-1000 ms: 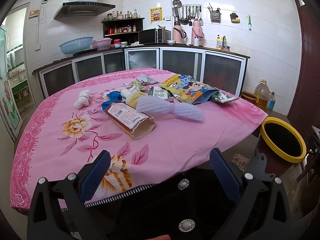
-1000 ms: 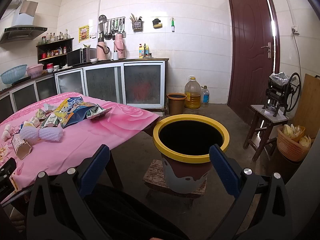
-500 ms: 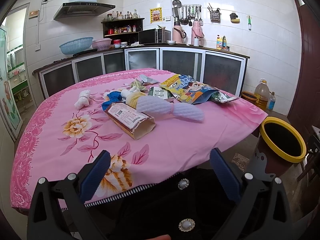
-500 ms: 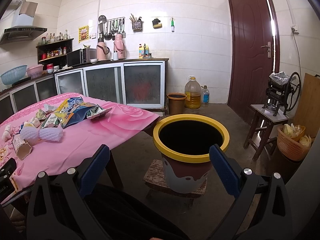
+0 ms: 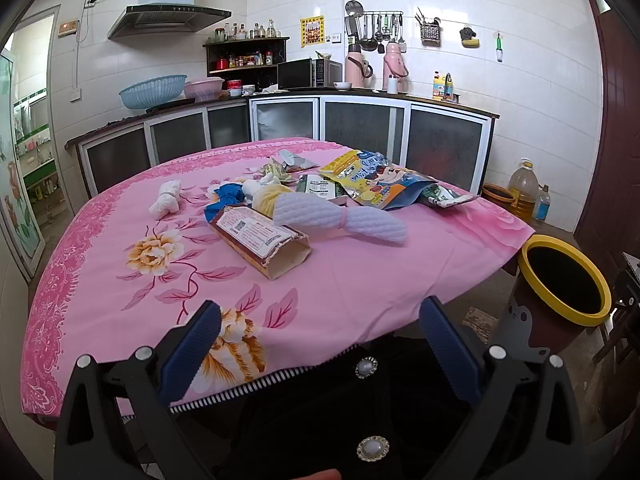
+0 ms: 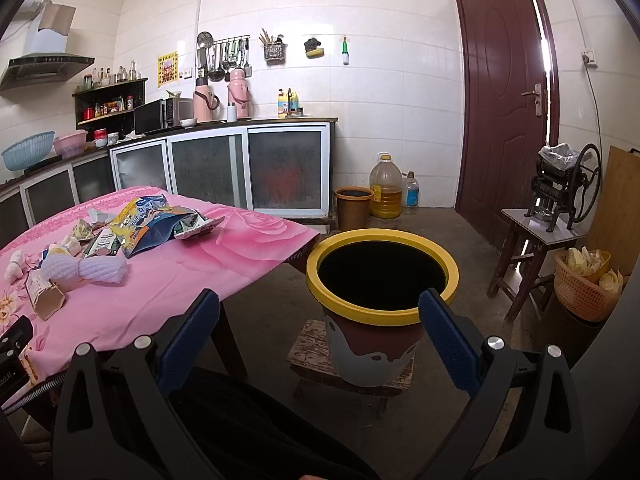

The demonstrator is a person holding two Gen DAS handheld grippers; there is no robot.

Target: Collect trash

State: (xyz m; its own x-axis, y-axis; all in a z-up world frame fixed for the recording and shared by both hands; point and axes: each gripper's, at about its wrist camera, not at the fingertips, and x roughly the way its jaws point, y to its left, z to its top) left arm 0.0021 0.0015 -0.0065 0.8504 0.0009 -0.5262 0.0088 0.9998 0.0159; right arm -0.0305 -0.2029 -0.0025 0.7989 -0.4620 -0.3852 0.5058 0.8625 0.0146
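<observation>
- We are working in a white-tiled kitchen, at a table (image 5: 400, 280) draped in a pink floral cloth, with dark-fronted cabinets (image 5: 360, 128) running along the wall behind.
- We are holding the left gripper (image 5: 320, 324) over the table's near edge, its blue-padded jaws spread wide and gripping nothing.
- We are seeing, just beyond it, an open cardboard box (image 5: 260, 238) lying on its side, touching a white foam net (image 5: 340, 218) tied at the middle.
- We are noticing behind those a colourful snack bag (image 5: 376, 182), a blue wrapper (image 5: 226, 196) and a white crumpled tissue (image 5: 166, 198) lying apart to the left.
- We are holding the right gripper (image 6: 320, 324) spread wide and empty too, facing the yellow-rimmed trash bin (image 6: 380, 308), which is standing on a low wooden stool (image 6: 308, 356) beside the table corner.
</observation>
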